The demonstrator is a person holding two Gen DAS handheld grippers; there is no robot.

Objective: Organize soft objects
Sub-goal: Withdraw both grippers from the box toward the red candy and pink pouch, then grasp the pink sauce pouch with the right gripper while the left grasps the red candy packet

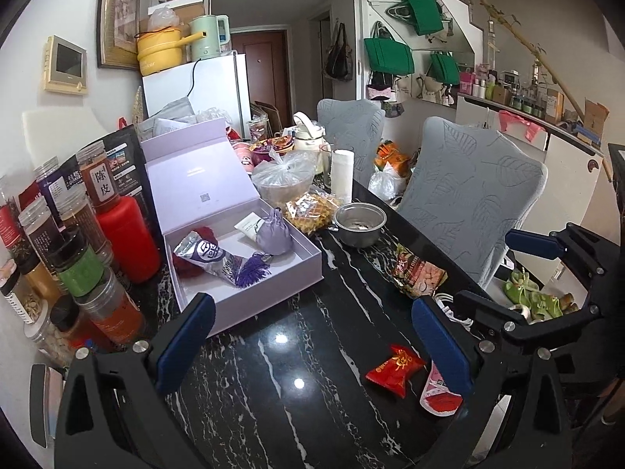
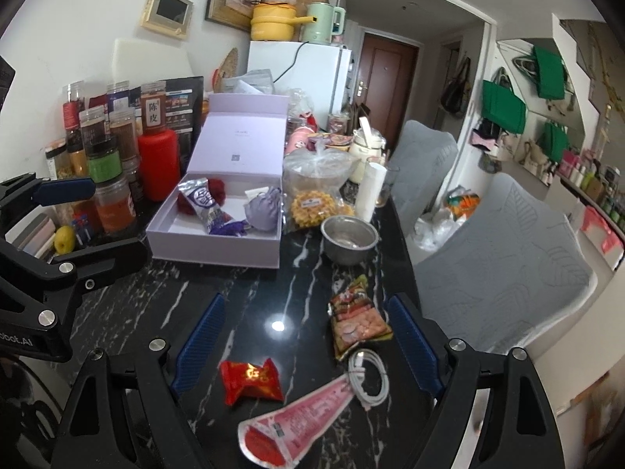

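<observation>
In the left wrist view the left gripper (image 1: 312,336) hangs released and empty over the black marble table (image 1: 273,410), its blue pads wide apart with bare tabletop between them; the red snack packet (image 1: 394,367) lies just right of centre, close to the right-hand pad, and the pink-and-red pouch (image 1: 439,394) is half hidden behind that pad. The open lilac box (image 1: 242,258), far left, already holds a silver packet (image 1: 207,258), a lavender sachet (image 1: 273,230) and a purple tassel (image 1: 250,269). The likely risk is that a packet slides on the glossy stone when a pad pushes it sideways, or that a swing towards the box knocks the jars (image 1: 78,265) crowded at its left. In the right wrist view the right gripper (image 2: 304,348) is likewise released and empty, with the red snack packet (image 2: 252,381) near its left pad, the pink-and-red pouch (image 2: 297,422) nearest the camera and a printed snack bag (image 2: 357,320) just inside the right pad. A coiled white cable (image 2: 369,379) touches the pouch and could come up with it. The pouch's near end runs behind the gripper frame, the left gripper (image 2: 64,191) is cut off at the left edge, and the packet printing is too small to read
</observation>
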